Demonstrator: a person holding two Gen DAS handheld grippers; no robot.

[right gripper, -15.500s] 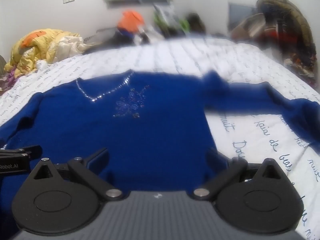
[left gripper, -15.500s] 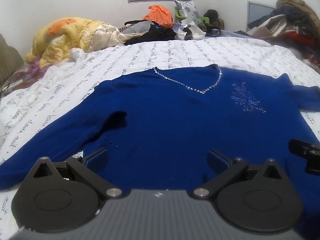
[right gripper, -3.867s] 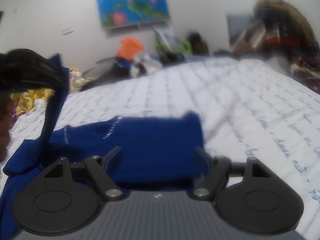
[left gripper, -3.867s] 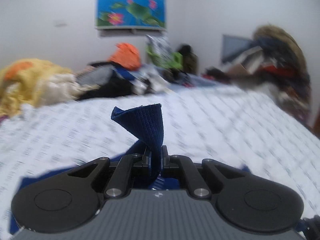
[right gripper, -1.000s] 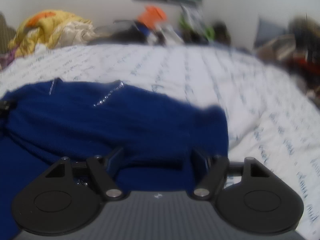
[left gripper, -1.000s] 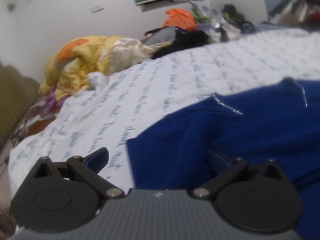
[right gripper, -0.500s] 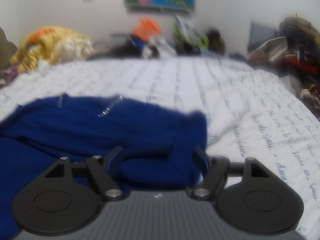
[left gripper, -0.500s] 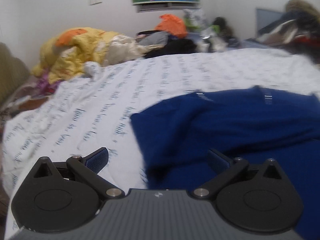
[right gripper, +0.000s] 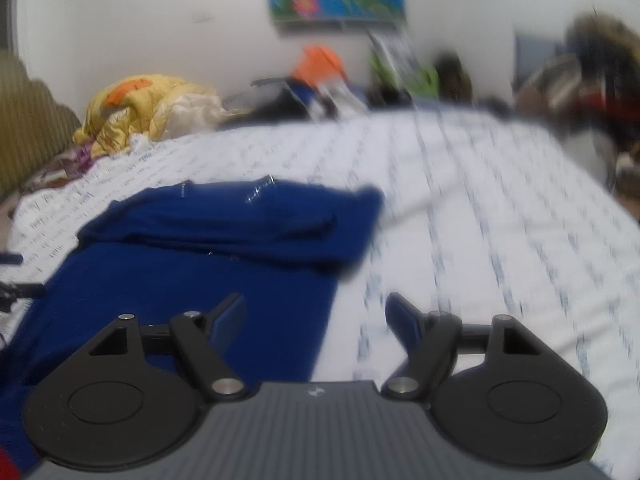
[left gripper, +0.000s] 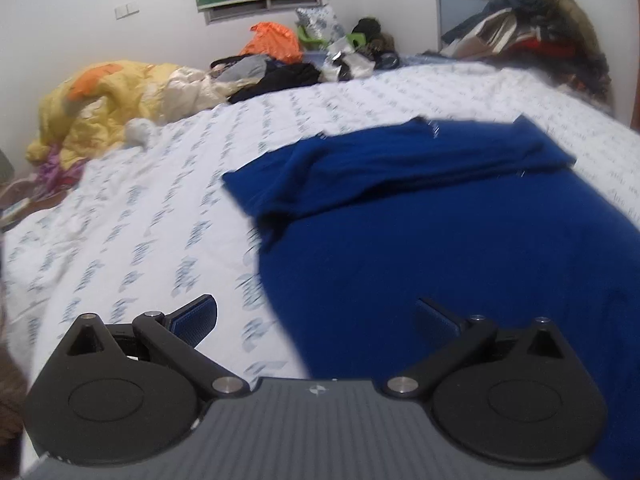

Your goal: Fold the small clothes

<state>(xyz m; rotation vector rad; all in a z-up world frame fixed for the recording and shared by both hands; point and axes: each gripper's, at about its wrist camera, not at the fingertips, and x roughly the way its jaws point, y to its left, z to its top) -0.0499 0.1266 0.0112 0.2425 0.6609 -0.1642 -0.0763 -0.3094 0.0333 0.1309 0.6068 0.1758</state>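
Covering the bed, a script-printed white sheet (left gripper: 152,216) meets cluttered walls.

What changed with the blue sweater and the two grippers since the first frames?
The blue sweater, once spread flat with sleeves out, now has both sleeves folded in across its top. The left gripper, which had pinched and lifted a sleeve, has let go and stands open; the right gripper is empty too, jaws opening. Both pulled back toward the hem. The white bedsheet and far clutter are unchanged.
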